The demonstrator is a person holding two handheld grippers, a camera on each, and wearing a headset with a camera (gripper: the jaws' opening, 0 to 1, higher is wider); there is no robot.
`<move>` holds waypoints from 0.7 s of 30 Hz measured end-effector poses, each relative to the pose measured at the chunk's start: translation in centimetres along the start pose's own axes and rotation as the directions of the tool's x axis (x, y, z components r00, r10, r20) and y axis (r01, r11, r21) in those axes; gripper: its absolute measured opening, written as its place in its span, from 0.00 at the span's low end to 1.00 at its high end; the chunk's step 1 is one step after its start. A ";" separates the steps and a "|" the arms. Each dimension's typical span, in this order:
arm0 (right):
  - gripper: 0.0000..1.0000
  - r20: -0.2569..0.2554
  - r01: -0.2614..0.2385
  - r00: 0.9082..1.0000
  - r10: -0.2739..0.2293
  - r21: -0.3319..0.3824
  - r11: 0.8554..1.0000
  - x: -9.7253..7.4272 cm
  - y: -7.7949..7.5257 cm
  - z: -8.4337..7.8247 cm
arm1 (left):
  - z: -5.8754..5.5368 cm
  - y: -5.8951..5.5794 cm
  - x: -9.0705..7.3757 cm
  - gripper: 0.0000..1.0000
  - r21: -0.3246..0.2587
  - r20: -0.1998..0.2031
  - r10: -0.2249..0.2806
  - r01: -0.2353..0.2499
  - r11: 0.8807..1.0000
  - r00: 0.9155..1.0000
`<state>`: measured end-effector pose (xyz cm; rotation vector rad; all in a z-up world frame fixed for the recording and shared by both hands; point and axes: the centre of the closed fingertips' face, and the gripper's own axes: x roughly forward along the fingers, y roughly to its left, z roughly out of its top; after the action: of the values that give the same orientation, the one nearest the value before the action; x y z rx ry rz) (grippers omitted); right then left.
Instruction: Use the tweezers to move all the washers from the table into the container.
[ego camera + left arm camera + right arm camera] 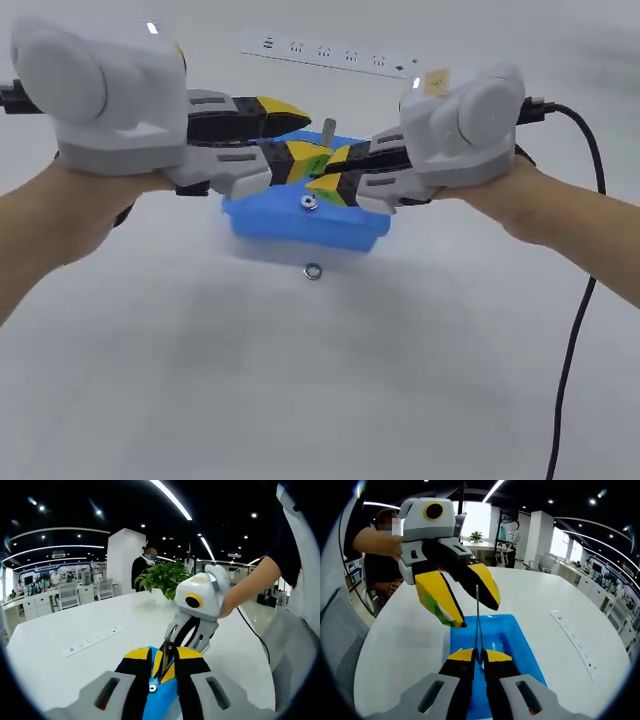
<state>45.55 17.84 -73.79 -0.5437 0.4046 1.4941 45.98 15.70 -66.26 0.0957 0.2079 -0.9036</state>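
Observation:
A blue container (pixel 270 220) lies on the white table with one washer (pixel 308 203) inside it. Another washer (pixel 313 270) rests on the table just in front of it. Both grippers hover over the container, facing each other. My right gripper (pixel 322 172) (pixel 479 655) is shut on thin metal tweezers (pixel 477 615), which point toward my left gripper (pixel 310 138) (pixel 479 615). The left gripper's yellow jaws stand open on either side of the tweezers' tip. In the left gripper view the tweezers (pixel 165 657) run between my left gripper's (pixel 164 655) jaws, with the right gripper (pixel 170 640) behind them.
A white power strip (pixel 330 55) lies on the table beyond the container. A black cable (pixel 580 300) trails from the right gripper toward the near right. A potted plant (pixel 162 577) and a standing person (pixel 142 565) are past the table's far end.

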 end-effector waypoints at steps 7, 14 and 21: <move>0.08 -0.004 -0.011 1.000 0.011 -0.009 1.000 0.1 0.3 0.0 | 0.0 -0.6 0.6 0.16 0.036 -0.023 -0.043 0.043 0.998 0.999; 0.08 -0.005 -0.019 1.000 0.018 -0.016 1.000 0.2 0.4 0.1 | 0.3 -1.3 0.8 0.12 0.062 -0.036 -0.073 0.075 0.995 0.997; 0.08 -0.008 -0.016 1.000 0.016 -0.032 0.999 0.2 0.3 0.2 | 0.6 -2.5 0.7 0.08 0.138 -0.074 -0.087 0.097 0.986 0.993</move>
<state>45.21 18.06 -73.76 -0.5723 0.3927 1.5167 44.54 13.51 -65.83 0.2500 0.2129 -1.0074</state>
